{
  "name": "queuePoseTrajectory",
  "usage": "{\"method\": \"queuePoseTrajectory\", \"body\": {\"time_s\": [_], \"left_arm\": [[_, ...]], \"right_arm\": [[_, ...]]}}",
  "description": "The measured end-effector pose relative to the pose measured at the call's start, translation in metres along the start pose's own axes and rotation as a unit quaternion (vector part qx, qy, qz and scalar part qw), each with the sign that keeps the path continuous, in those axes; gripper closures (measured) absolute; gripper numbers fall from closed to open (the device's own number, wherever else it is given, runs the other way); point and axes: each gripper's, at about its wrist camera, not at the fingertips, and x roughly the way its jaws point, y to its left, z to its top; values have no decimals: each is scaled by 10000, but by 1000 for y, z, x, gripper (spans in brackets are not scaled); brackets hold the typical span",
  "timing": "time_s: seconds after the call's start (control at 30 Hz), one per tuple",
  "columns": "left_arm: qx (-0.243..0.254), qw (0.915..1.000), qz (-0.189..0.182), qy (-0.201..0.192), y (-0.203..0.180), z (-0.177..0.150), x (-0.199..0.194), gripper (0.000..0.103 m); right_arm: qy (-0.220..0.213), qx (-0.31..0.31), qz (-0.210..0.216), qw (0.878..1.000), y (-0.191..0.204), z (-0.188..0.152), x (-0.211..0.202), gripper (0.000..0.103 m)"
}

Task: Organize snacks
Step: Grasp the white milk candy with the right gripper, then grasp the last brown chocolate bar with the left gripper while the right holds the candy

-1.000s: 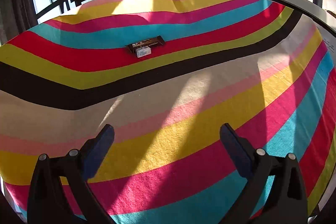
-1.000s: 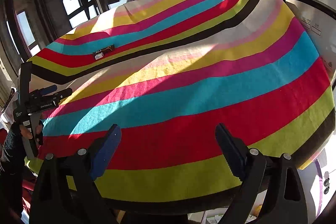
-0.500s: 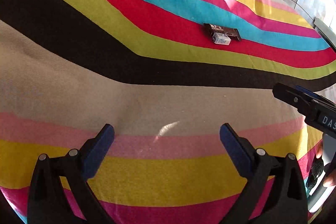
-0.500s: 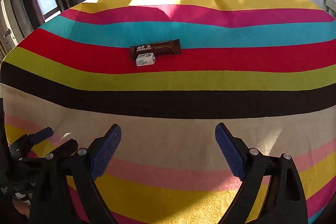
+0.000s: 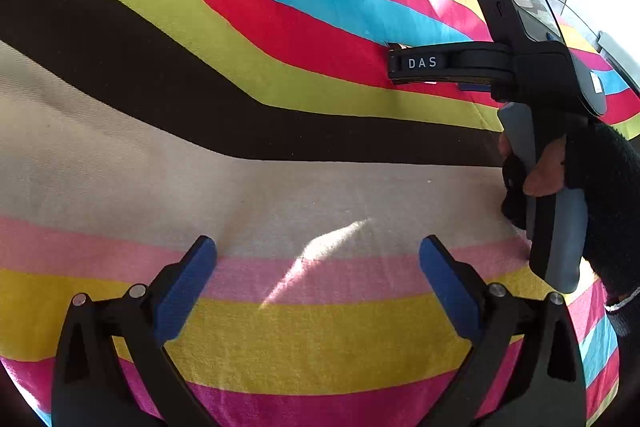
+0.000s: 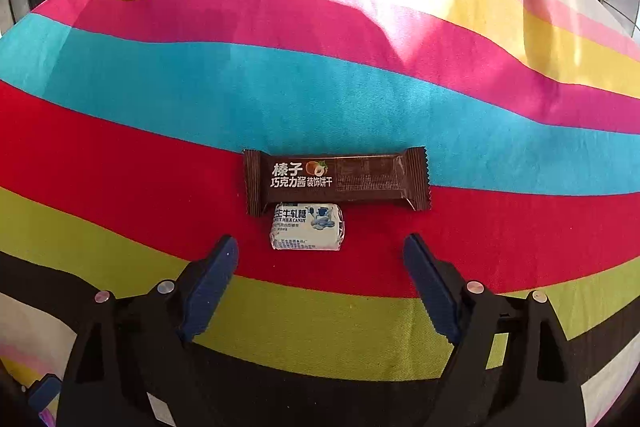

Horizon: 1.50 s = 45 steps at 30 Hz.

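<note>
Right gripper now nearer "MILK CANDY" sweet, "DAS" lettering

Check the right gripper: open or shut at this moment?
Open. The right gripper has its blue pads spread wide, empty, just short of the white candy, which lies against the brown bar.

left claw: spread wide | right claw: spread wide

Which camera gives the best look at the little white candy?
The right wrist view: the white candy lies in full sight just past the open right hand-held gripper, touching the brown snack bar, label readable. In the left wrist view the right hand-held gripper blocks it almost entirely.
</note>
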Motion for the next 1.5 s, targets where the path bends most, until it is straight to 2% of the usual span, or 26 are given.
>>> {"method": "queuePoseTrajectory", "body": {"time_s": [0.03, 0.1, 0.13, 0.3, 0.47, 0.53, 0.6, 0.7, 0.8, 0.87, 0.93, 1.03, 1.13, 1.17, 1.2, 1.23, 1.27, 1.33, 1.43, 1.5], "left_arm": [[11, 10000, 10, 5, 0, 0, 0, 2], [73, 9999, 66, 32, -3, 1, 2, 2], [114, 9999, 108, 50, -4, 1, 3, 2], [236, 9994, 240, 108, -8, 1, 6, 2], [241, 9994, 234, 111, -8, -1, 5, 2], [328, 9994, 81, 116, -10, 3, 7, 2], [653, 9974, -276, 101, -19, 13, 12, 2], [1297, 9884, -784, -69, -41, 42, 27, 2], [1990, 9773, -719, -105, -69, 82, 58, 2], [2368, 9679, -832, -117, -84, 108, 77, 2], [2702, 9592, -820, -165, -96, 130, 93, 6], [3015, 9498, -832, 89, -111, 152, 115, 14], [3295, 9405, -829, 79, -122, 159, 124, 14], [3258, 9414, -864, 101, -123, 160, 124, 16], [3128, 9433, -1088, 215, -123, 160, 124, 39], [2926, 9447, -1433, 376, -123, 159, 121, 81], [2819, 9444, -1634, 449, -124, 153, 115, 81], [3013, 9424, -1432, 260, -134, 130, 100, 81], [2612, 9512, -1625, 247, -132, 96, 74, 81], [2520, 9548, -1569, 121, -130, 68, 53, 81]], "right_arm": [[-18, -34, 33, 10000, 1, 0, -1, 28], [-120, -253, 158, 9995, 3, -1, -6, 53], [-178, -430, 263, 9986, 9, 3, -4, 70], [-436, -631, 460, 9960, -4, -28, -43, 70], [-381, -532, 506, 9966, -43, -87, -86, 70], [-290, -282, 583, 9975, -61, -117, -101, 70], [-296, 31, 705, 9971, -82, -135, -113, 70], [-340, 360, 785, 9957, -101, -147, -123, 70], [-446, 635, 936, 9926, -115, -154, -128, 70], [-438, 666, 945, 9923, -117, -152, -125, 69], [-413, 663, 988, 9920, -119, -153, -125, 69], [-354, 786, 1097, 9902, -126, -154, -122, 69], [-363, 888, 1198, 9882, -132, -154, -120, 69], [-381, 903, 1231, 9875, -133, -155, -121, 69], [-393, 924, 1261, 9869, -134, -155, -121, 69], [-403, 958, 1287, 9862, -135, -155, -121, 69], [-417, 1001, 1311, 9854, -136, -155, -122, 69], [-435, 1075, 1361, 9839, -139, -156, -122, 69], [-456, 1107, 1384, 9831, -139, -157, -124, 69], [-461, 1108, 1386, 9831, -139, -159, -125, 69]]}}
